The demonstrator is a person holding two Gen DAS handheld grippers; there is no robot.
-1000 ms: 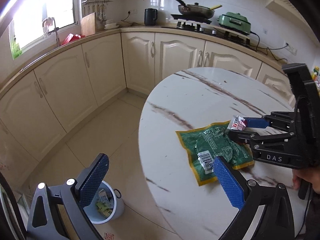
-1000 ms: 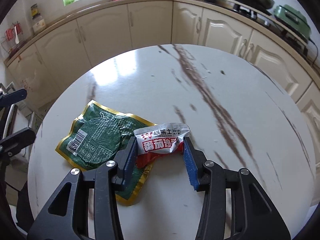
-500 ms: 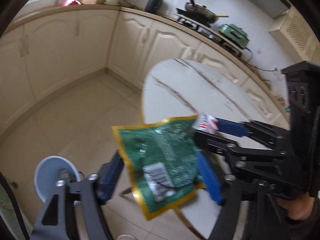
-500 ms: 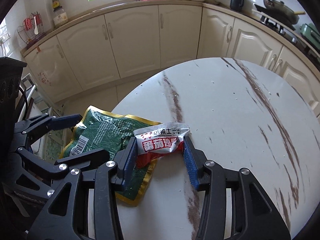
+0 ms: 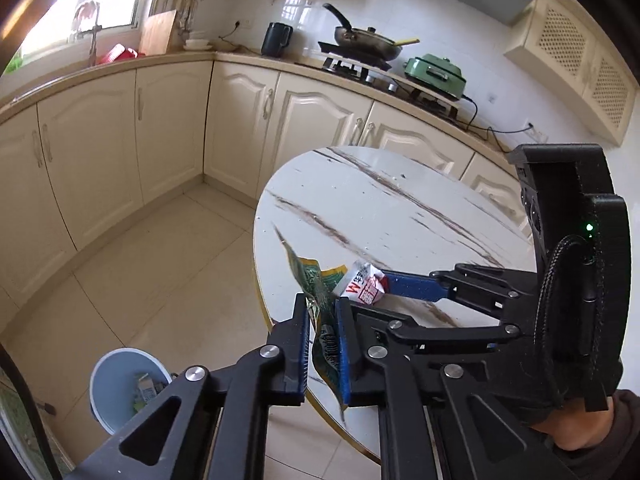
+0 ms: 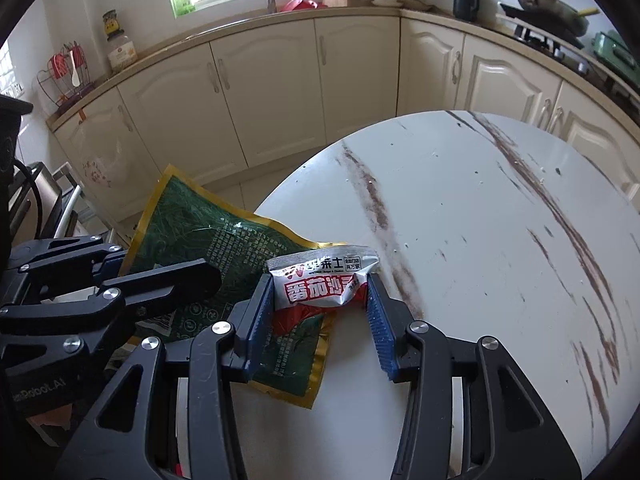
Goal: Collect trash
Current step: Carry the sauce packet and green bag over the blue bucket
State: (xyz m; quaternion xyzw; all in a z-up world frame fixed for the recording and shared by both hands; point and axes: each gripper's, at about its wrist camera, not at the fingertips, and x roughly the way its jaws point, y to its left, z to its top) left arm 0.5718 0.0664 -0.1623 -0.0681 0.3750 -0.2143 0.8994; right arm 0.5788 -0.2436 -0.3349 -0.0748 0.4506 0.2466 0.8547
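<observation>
Jaws of the left gripper (image 5: 322, 316) had just been closing and were clamped on the green wrapper (image 6: 208, 248), which hung past the near left edge of the round marble table (image 6: 480, 208). Just right of it, the right gripper (image 6: 320, 304) held the red-and-white sachet (image 6: 320, 280) between its blue pads (image 6: 378, 320), above the table's near edge. Down on the floor to the left stood a blue bin (image 5: 116, 380) with scraps inside. Beyond, cream cabinets (image 5: 160, 128) curved round the kitchen.
</observation>
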